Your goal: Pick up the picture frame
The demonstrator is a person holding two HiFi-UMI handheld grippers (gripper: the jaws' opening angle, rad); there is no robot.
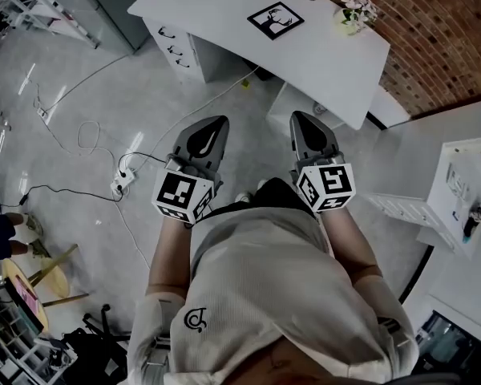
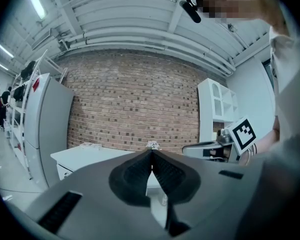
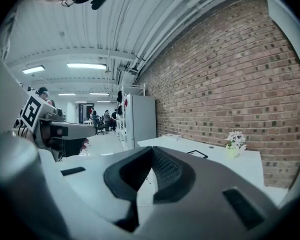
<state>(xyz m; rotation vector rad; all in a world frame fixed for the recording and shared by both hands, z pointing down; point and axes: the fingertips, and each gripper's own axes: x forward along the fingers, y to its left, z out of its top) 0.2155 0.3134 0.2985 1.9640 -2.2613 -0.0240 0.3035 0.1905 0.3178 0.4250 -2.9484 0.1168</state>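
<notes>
Head view | flat square picture frame | smooth white desk

Light grey tee, short sleeves, small dark logo. Left claw, right claw: grey shells, black ribbed pads, black-white marker cubes.

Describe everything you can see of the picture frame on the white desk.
The picture frame is square, with a thin black border around a white picture bearing a dark figure too small to identify. It lies flat on the white desk, near the middle of the top and turned askew to the desk's edges. In the right gripper view it shows only as a low dark outline. Only the desk touches it. The small flower pot stands apart.
</notes>
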